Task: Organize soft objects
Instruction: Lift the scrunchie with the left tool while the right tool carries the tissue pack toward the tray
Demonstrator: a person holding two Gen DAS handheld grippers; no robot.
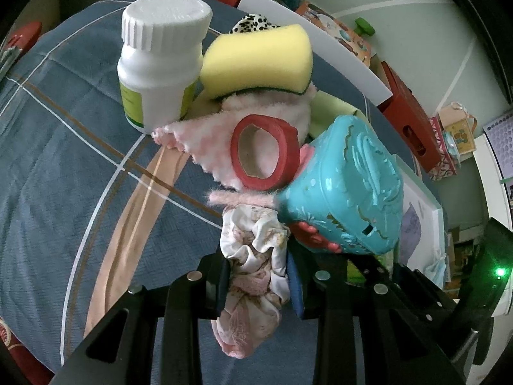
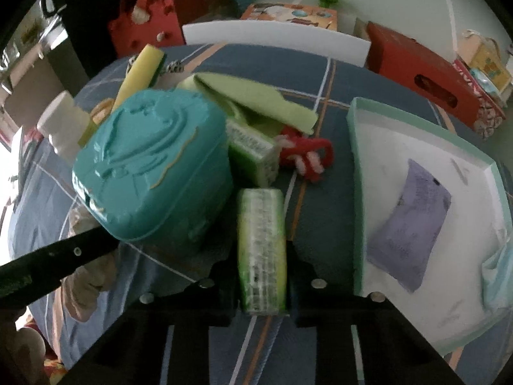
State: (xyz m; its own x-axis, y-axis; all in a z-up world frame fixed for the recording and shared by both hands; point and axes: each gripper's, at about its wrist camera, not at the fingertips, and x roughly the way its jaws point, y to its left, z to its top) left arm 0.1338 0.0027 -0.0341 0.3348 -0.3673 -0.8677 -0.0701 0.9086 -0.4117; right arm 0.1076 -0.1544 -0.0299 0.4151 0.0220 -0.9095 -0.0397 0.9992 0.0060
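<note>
- Your left tongs (image 1: 256,285) are clamped on a crumpled floral fabric piece (image 1: 253,256), a scrunchie by the look of it. It bulges out above and below the pads, so that grip looks settled and the item is ready to carry.
- Your right tongs (image 2: 261,276) are nearly closed around a green-and-white sponge block (image 2: 261,243). It fills the gap between the pads, which appear to press its sides. The picture is blurred there, so I judge this as the moment of grasping.
- The step in hand, as I read it, is picking the soft things out of the pile. Next you need a clean lift of the sponge block, then a carry to the mint-rimmed white tray (image 2: 356,166) at about 3 o'clock of your right view. It already holds a lilac pouch (image 2: 410,224).
- Lift straight up. The teal plastic case (image 2: 150,170) leans close at 10 o'clock and could be nudged.
- Further out lie a second green sponge block (image 2: 251,154), a red-and-white fuzzy thing (image 2: 304,157) and a pale green cloth (image 2: 256,99).
- In the left view, at 12 o'clock, sit a red tape ring (image 1: 261,152) on pink fleece (image 1: 205,141), a yellow sponge (image 1: 259,61) and a white bottle (image 1: 160,64).
- Everything rests on blue plaid bedding (image 1: 64,160).
- The bottle's green label is too small to read, and no other writing is legible.
</note>
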